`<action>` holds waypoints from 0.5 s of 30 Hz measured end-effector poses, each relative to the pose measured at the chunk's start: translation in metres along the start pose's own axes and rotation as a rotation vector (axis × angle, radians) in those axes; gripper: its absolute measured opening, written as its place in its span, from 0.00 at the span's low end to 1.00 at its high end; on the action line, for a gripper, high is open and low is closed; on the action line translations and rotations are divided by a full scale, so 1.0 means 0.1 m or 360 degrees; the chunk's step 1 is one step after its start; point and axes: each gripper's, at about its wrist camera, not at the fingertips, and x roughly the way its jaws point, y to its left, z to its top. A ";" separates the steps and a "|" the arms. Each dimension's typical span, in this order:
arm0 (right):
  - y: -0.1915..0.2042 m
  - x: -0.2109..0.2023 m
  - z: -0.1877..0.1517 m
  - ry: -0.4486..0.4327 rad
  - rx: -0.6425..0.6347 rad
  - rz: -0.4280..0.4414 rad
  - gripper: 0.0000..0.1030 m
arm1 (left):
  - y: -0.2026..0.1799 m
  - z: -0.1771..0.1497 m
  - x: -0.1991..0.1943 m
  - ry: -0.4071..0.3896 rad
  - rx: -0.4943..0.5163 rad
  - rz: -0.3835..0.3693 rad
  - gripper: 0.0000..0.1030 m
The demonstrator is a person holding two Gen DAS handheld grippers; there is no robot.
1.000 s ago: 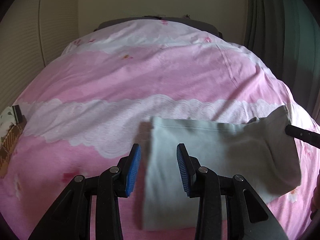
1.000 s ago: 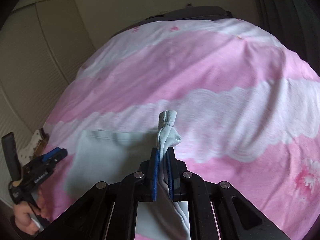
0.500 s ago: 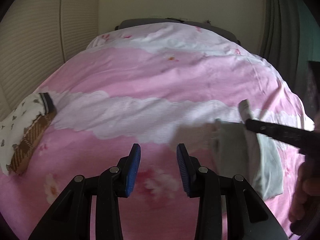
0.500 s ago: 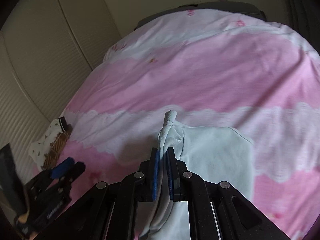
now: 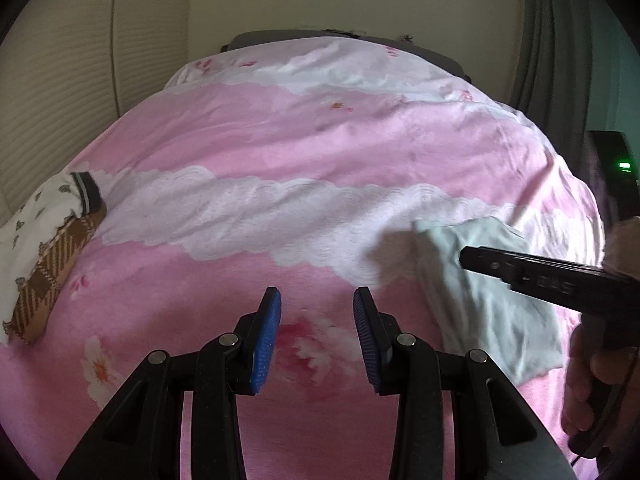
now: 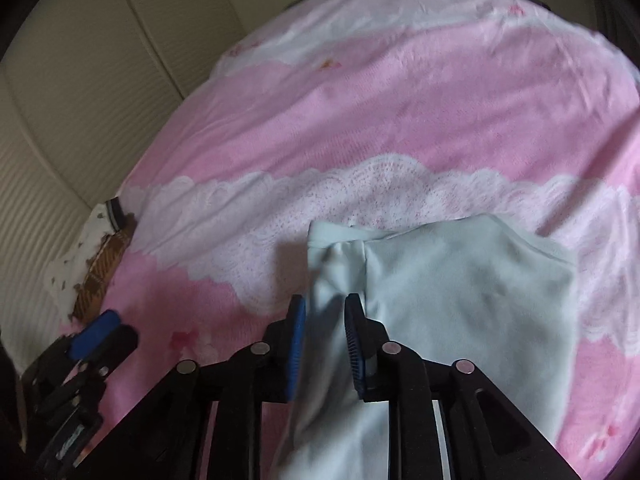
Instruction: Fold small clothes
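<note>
Nearest, the right gripper [image 6: 325, 346] has just been opening its jaws; a fold of the pale green garment [image 6: 460, 300] lies between the pads, which look to be no longer pinching it. The left gripper [image 5: 316, 340] stands partly open and empty over the pink bedspread [image 5: 320, 140]. The garment lies folded on the near right of the bed. It looks thin, light and limp, so it should crease readily; hemmed edges or corners seem the best hold. Far left lies a patterned garment [image 5: 40, 240].
</note>
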 end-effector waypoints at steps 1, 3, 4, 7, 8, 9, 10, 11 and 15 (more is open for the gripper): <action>-0.01 -0.11 -0.03 -0.0032 -0.0024 0.0005 0.25 | -0.05 0.01 -0.01 -0.0005 0.0012 -0.0011 0.36; -0.06 -0.32 -0.09 -0.0094 -0.0037 -0.0004 0.28 | -0.18 0.03 -0.03 -0.0017 0.0030 -0.0044 0.36; -0.12 -0.45 -0.14 -0.0135 -0.0036 -0.0034 0.28 | -0.26 0.04 -0.04 -0.0021 0.0043 -0.0075 0.36; -0.36 -0.81 -0.33 -0.0221 -0.0002 -0.0129 0.28 | -0.52 0.07 -0.03 -0.0021 0.0108 -0.0176 0.36; -0.45 -0.90 -0.42 -0.0229 0.0007 -0.0169 0.28 | -0.61 0.09 0.00 -0.0016 0.0129 -0.0224 0.36; -0.53 -0.98 -0.51 -0.0230 0.0016 -0.0212 0.29 | -0.67 0.10 0.03 -0.0014 0.0144 -0.0254 0.36; -0.60 -1.03 -0.58 -0.0228 0.0026 -0.0235 0.28 | -0.74 0.13 0.08 -0.0013 0.0165 -0.0274 0.36; -0.68 -1.08 -0.66 -0.0224 0.0041 -0.0251 0.29 | -0.80 0.17 0.15 -0.0001 0.0180 -0.0290 0.36; -0.92 -1.18 -0.95 -0.0191 0.0140 -0.0251 0.29 | -0.88 0.27 0.45 0.0076 0.0191 -0.0295 0.35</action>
